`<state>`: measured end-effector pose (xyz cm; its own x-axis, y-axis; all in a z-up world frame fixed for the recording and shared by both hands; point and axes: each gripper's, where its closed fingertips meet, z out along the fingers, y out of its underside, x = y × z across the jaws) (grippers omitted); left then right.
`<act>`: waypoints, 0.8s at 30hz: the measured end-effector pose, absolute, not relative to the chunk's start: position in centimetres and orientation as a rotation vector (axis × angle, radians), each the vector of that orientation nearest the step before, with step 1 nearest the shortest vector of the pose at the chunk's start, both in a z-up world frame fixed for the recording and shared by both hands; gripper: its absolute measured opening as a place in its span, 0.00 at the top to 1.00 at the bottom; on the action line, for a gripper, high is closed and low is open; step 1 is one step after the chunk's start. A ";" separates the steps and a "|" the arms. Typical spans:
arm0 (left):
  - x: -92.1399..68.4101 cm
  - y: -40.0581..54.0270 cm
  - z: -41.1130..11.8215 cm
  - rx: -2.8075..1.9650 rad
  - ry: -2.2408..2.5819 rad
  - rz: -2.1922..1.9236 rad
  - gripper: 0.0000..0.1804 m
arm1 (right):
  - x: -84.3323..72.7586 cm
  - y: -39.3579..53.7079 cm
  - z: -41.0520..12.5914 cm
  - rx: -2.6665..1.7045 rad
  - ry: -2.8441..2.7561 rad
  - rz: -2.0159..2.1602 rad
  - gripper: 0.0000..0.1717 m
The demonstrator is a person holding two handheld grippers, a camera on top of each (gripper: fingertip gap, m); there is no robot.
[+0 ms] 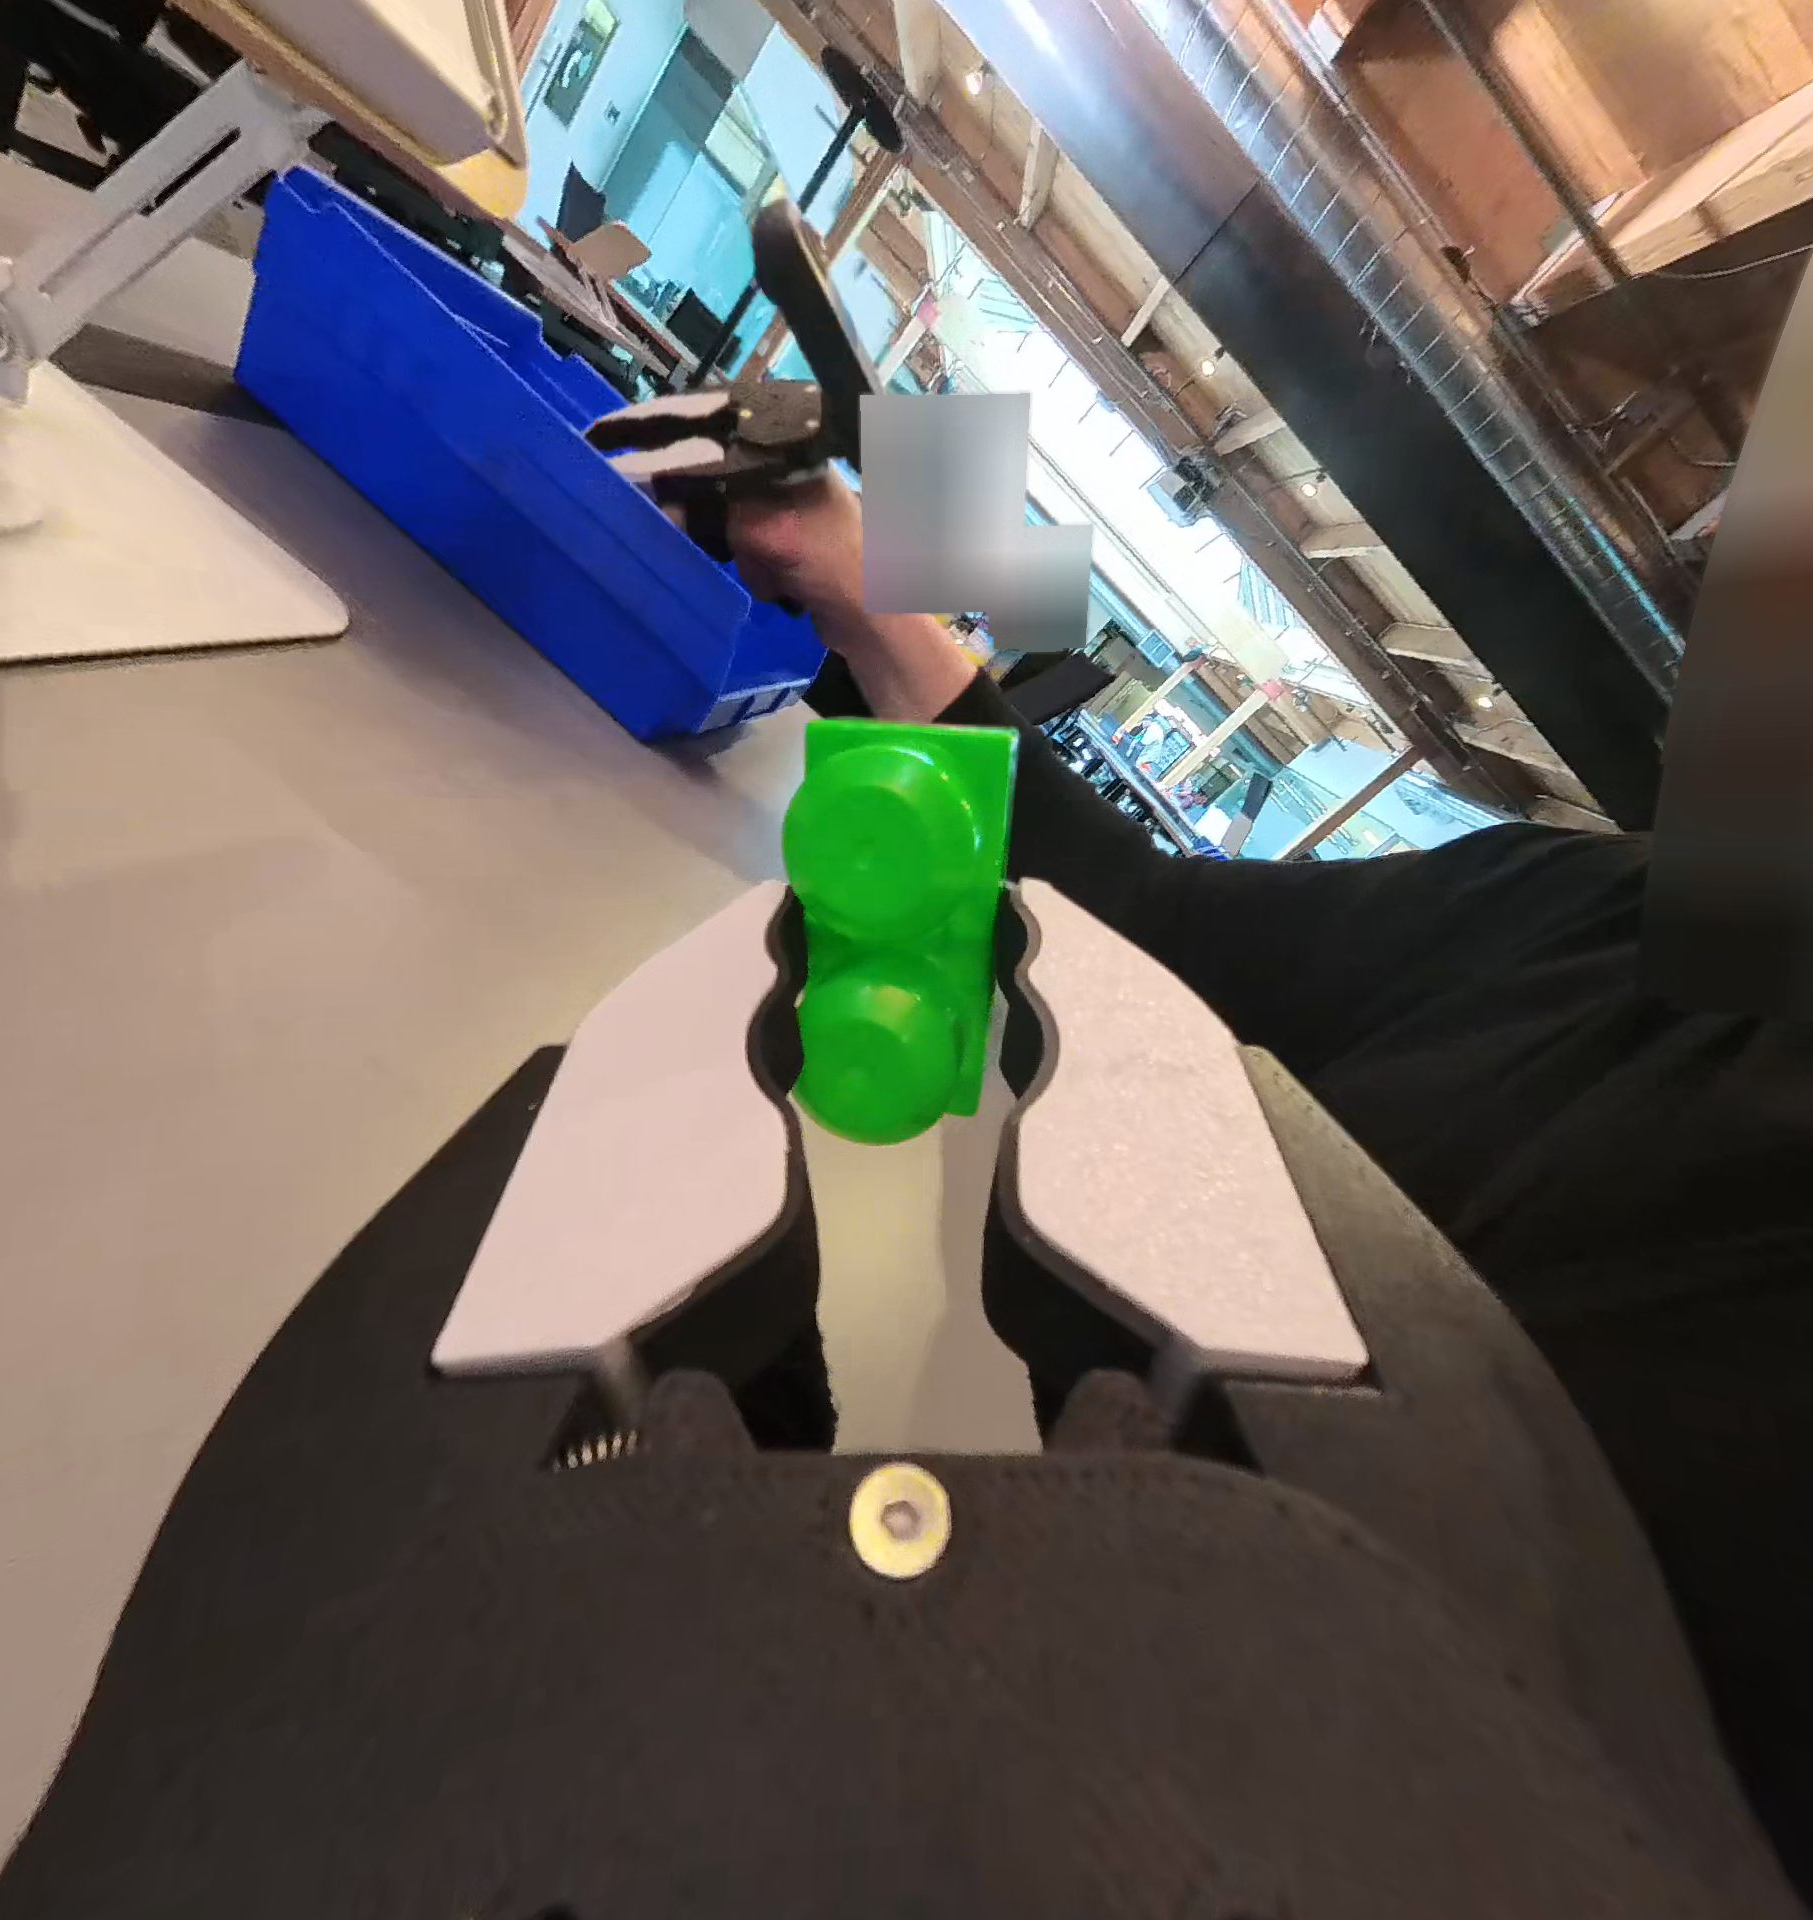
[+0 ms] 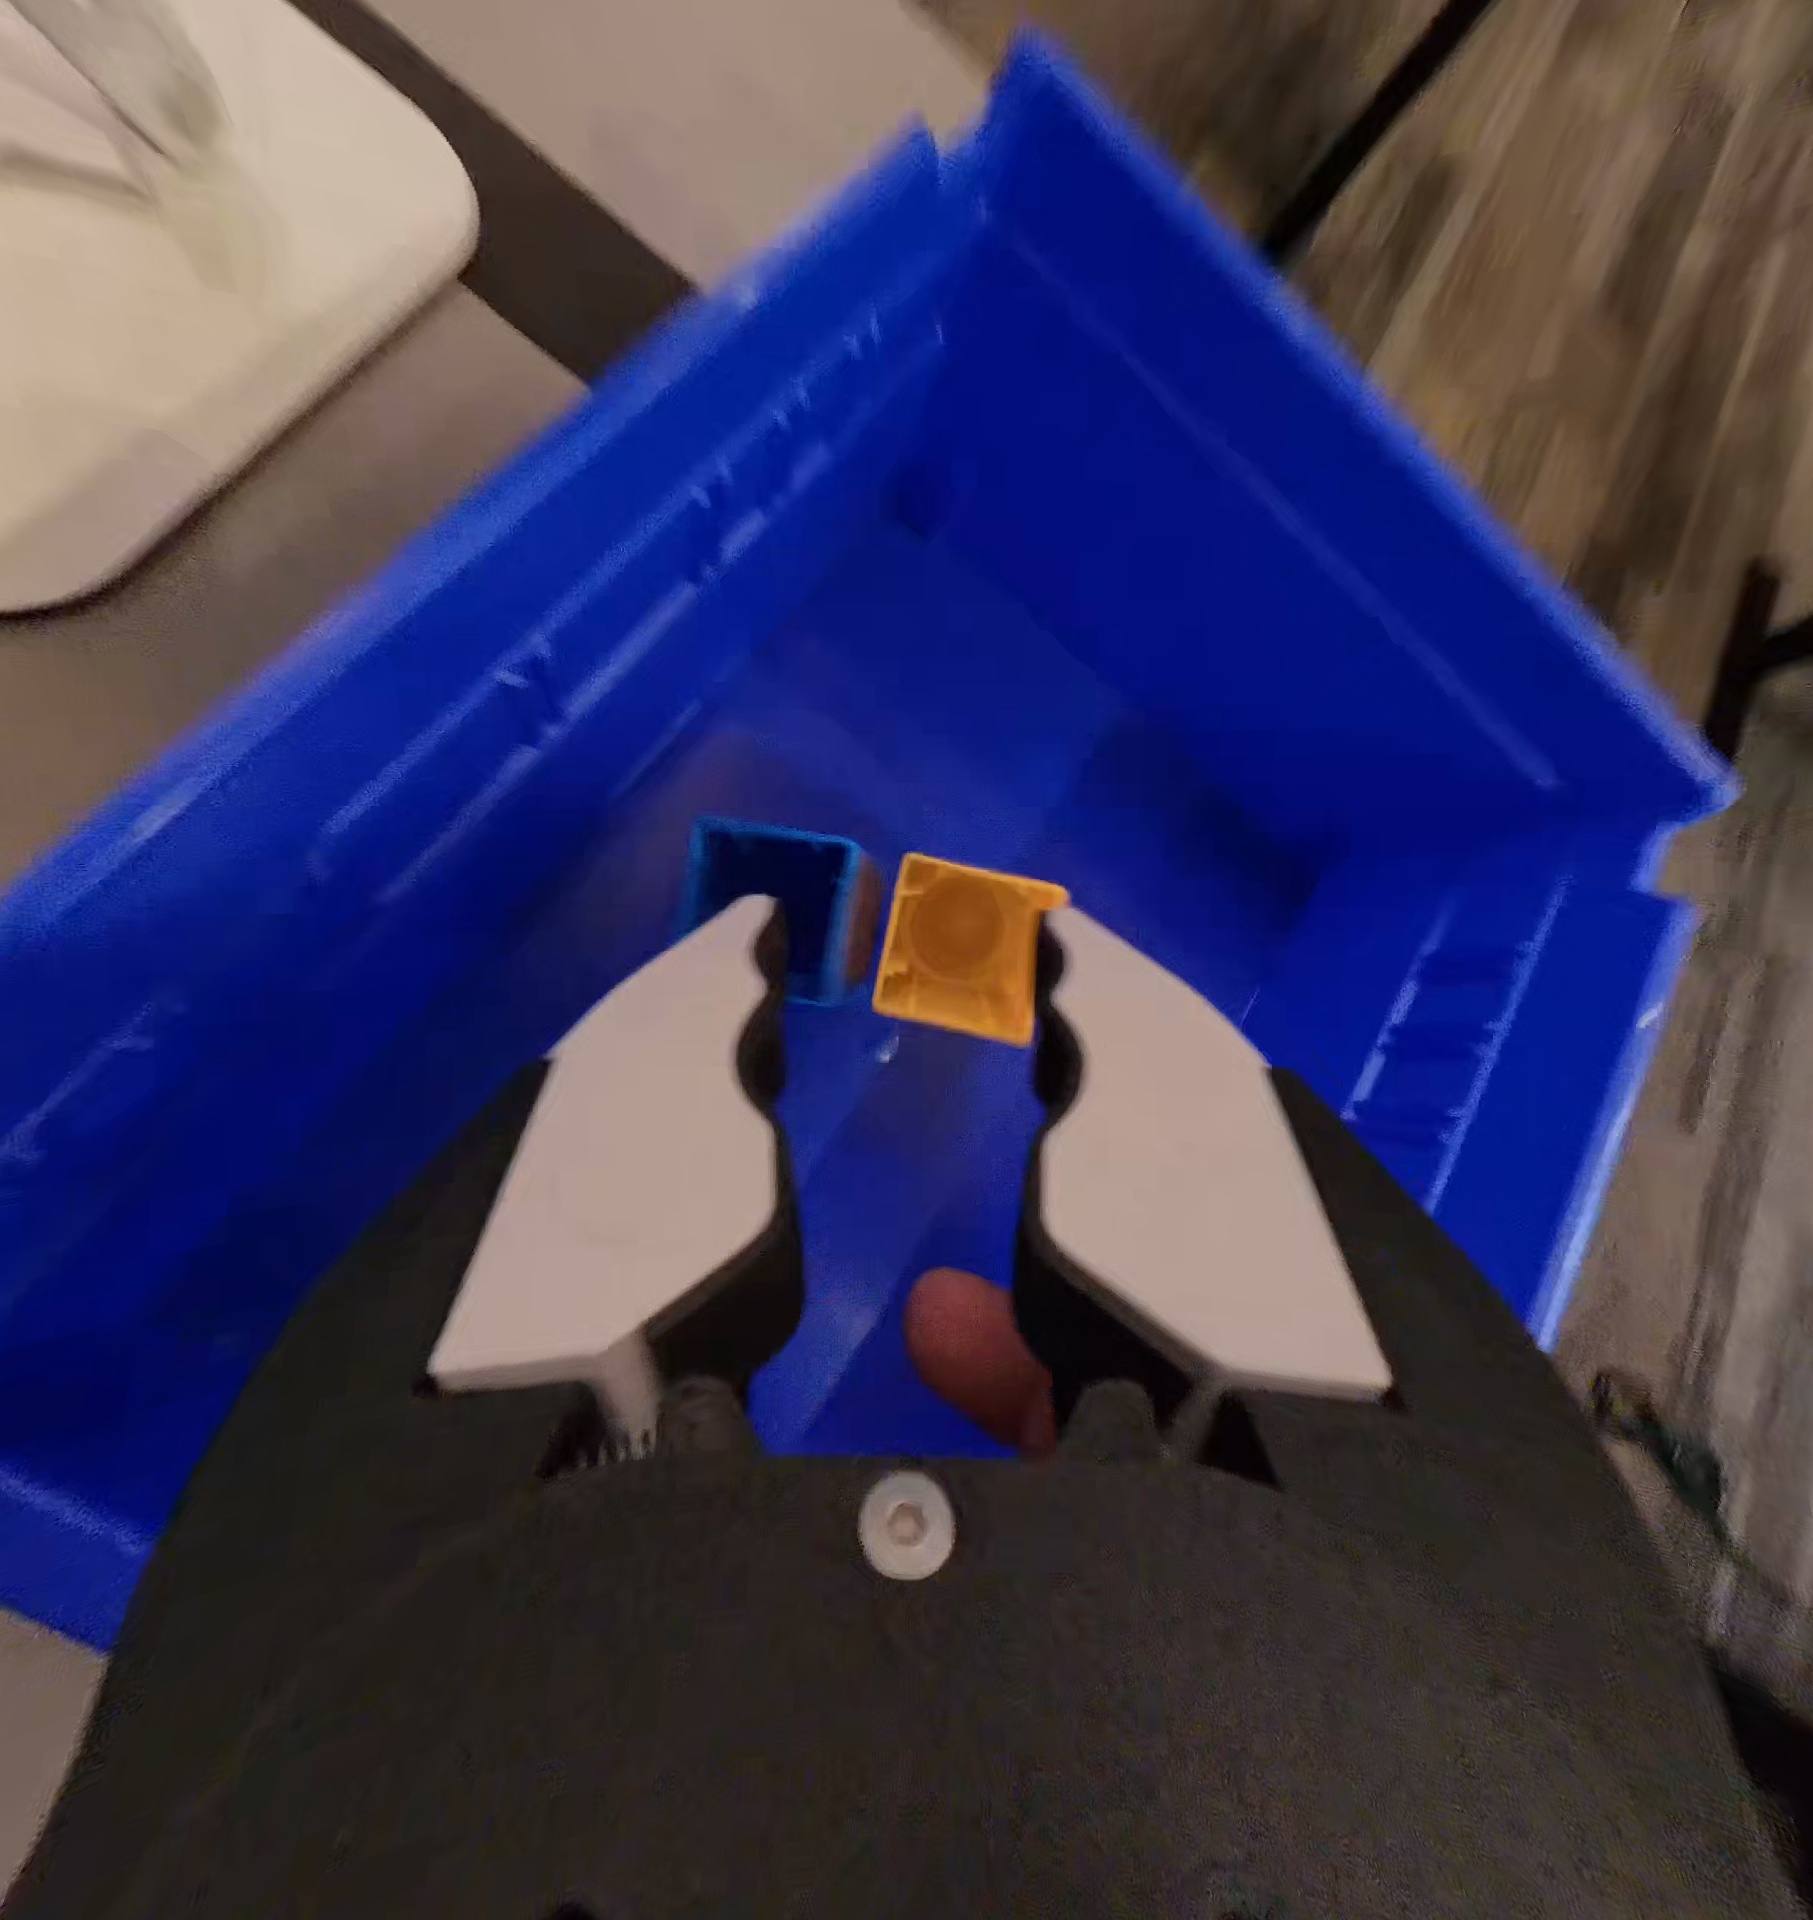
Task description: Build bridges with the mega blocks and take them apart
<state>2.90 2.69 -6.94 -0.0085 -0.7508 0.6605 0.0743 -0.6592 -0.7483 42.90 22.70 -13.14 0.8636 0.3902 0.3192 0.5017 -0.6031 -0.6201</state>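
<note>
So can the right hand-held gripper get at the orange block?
Probably yes. The right hand-held gripper hangs over the open-topped blue bin with its jaws spread, and the orange block is right at its fingertips, uncovered. The blue block close beside it might crowd the grab.

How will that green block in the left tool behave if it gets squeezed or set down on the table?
The green block looks like rigid hollow plastic, so probably stiff and light. Its glossy rounded studs may slip against the pads. Its flat sides suggest it would sit on the table without rolling.
</note>
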 end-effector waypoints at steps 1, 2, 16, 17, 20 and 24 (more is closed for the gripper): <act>3.0 2.7 -7.0 -1.661 0.710 -1.736 0.80 | 43.2 22.8 -13.9 -2.341 -0.621 -0.177 0.65; 3.0 2.8 -7.1 -1.661 0.712 -1.734 0.80 | 43.1 22.9 -14.1 -2.353 -0.603 -0.141 0.64; 5.3 3.1 -7.4 -1.685 0.747 -1.713 0.80 | 20.5 9.3 -2.1 -1.721 -1.054 0.321 0.79; 5.8 2.9 -7.6 -1.704 0.785 -1.674 0.80 | 18.2 8.0 -2.4 -1.716 -1.094 0.436 0.77; 6.9 2.3 -8.8 -1.776 0.943 -1.485 0.80 | 12.9 5.1 -2.8 -1.703 -1.158 0.744 0.73; 8.0 1.0 -9.4 -1.807 1.131 -1.302 0.80 | 9.3 3.6 -4.3 -1.761 -1.264 0.927 0.68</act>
